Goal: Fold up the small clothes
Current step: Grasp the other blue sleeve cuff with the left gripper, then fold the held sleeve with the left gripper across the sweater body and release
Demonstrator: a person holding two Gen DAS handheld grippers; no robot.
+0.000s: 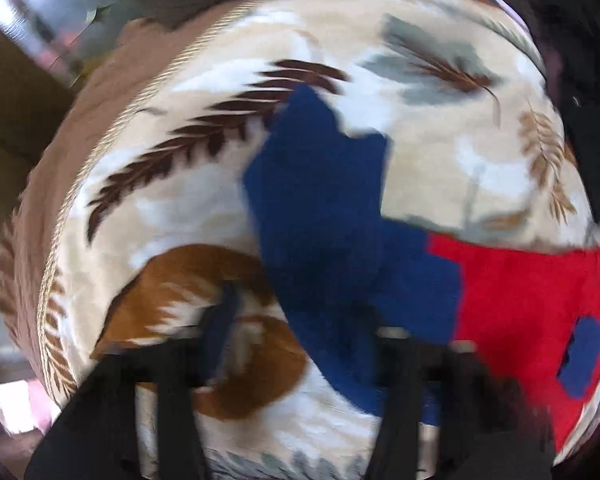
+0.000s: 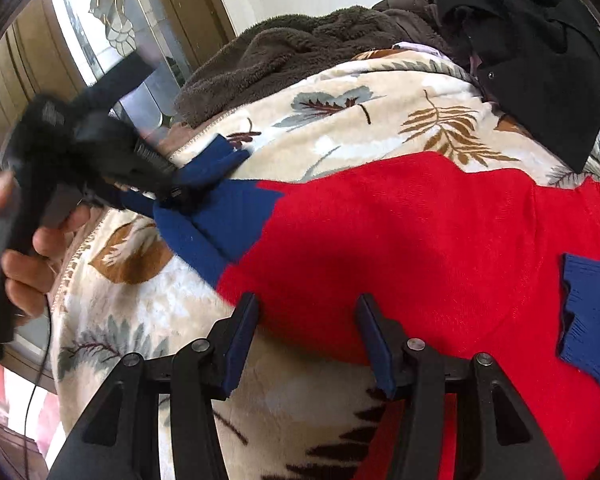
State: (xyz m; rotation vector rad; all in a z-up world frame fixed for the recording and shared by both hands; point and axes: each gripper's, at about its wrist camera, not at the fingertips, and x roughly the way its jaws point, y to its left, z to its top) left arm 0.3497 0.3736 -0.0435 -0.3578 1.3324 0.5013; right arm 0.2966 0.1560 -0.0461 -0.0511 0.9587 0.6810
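We find the red and blue sweater (image 2: 420,232) flat on the blanket (image 2: 340,120), sleeve stretching leftward. Left gripper (image 2: 172,192) pinches that blue sleeve (image 2: 220,216); right gripper (image 2: 308,340) hovers open over the hem.

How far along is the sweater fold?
Done: the red and blue sweater lies spread on the leaf-print blanket. In hand: the left gripper is at the blue sleeve; grip unclear. Left: the right gripper hovers open; body unfolded.
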